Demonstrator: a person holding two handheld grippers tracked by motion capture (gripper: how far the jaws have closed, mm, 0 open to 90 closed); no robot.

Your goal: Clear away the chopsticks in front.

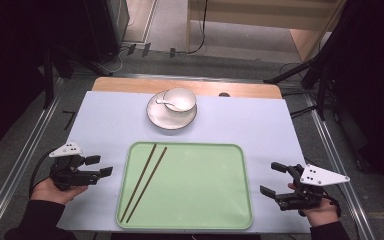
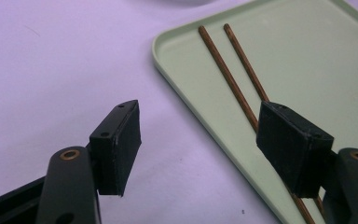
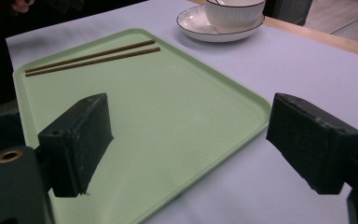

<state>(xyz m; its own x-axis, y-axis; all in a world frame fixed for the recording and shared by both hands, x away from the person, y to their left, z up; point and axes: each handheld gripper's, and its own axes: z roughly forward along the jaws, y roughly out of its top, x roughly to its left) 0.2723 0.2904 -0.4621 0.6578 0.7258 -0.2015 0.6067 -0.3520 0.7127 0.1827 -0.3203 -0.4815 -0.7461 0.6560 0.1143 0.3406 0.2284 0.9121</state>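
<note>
Your left gripper lower left, jaws wide, empty; right gripper lower right, likewise. Chopsticks lie parallel in left part of green tray, running lower-left to upper-right. Bowl on plate, top centre.

In the left gripper view, the 2 thin brown wooden chopsticks pass behind the left tool's right-hand jaw, and their lower ends are cut by the bottom edge. The pale green rectangular plastic tray runs off the top and right edges. In the right gripper view, the white ceramic bowl on its white dark-rimmed saucer is cut off at the top, its inside unseen.
</note>
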